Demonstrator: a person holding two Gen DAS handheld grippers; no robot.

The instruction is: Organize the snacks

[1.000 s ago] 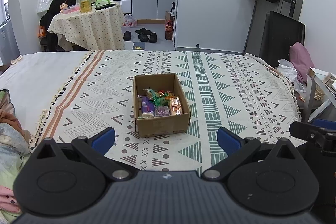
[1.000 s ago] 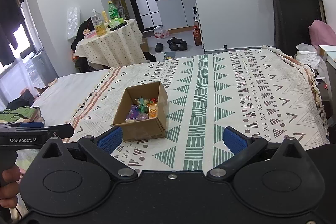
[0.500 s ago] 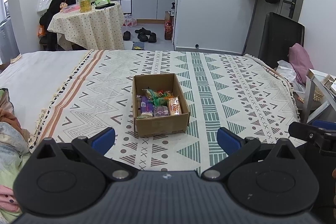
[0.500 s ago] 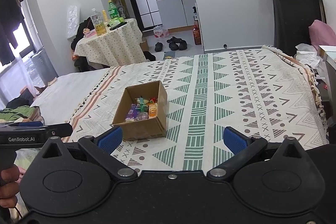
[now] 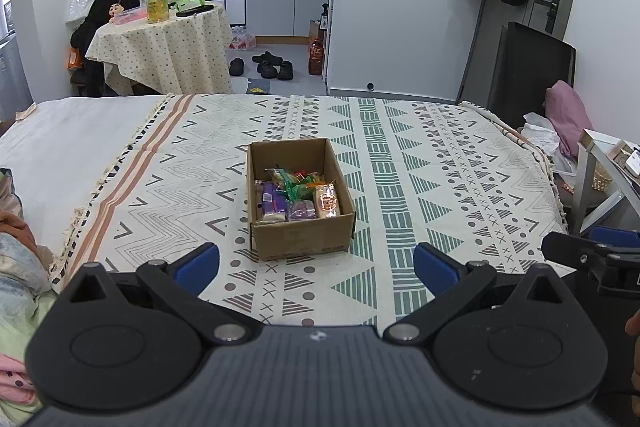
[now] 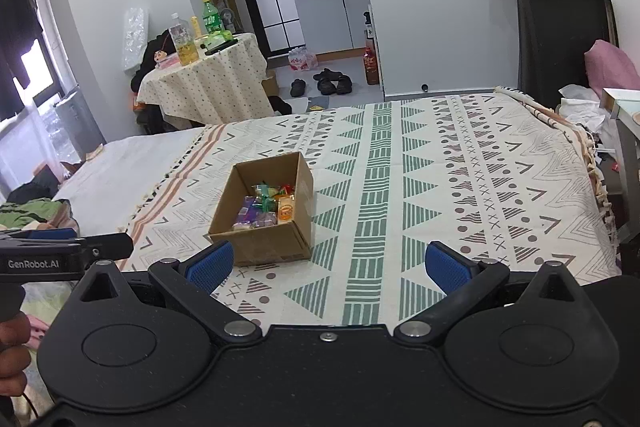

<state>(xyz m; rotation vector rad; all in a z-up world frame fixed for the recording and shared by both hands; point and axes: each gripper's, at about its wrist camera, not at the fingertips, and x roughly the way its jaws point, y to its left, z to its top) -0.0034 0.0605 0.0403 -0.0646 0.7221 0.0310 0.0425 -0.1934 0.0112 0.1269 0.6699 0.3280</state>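
Observation:
An open cardboard box [image 5: 304, 241] sits on a patterned blanket [image 5: 440, 171] on the bed. Inside lie several wrapped snacks [image 5: 298, 193], purple, green and orange. The box also shows in the right wrist view [image 6: 268, 247], with the snacks [image 6: 266, 207] in it. My left gripper [image 5: 316, 267] is open and empty, held back from the box near the bed's front edge. My right gripper [image 6: 327, 265] is open and empty, to the right of the box. The other gripper shows at each view's side.
A round table [image 5: 160, 47] with bottles stands beyond the bed at the left. Shoes [image 5: 272, 63] lie on the floor near the kitchen doorway. A dark chair [image 5: 528, 67] and a pink cushion [image 5: 568, 115] stand at the right. Clothes [image 5: 16, 247] lie at the left.

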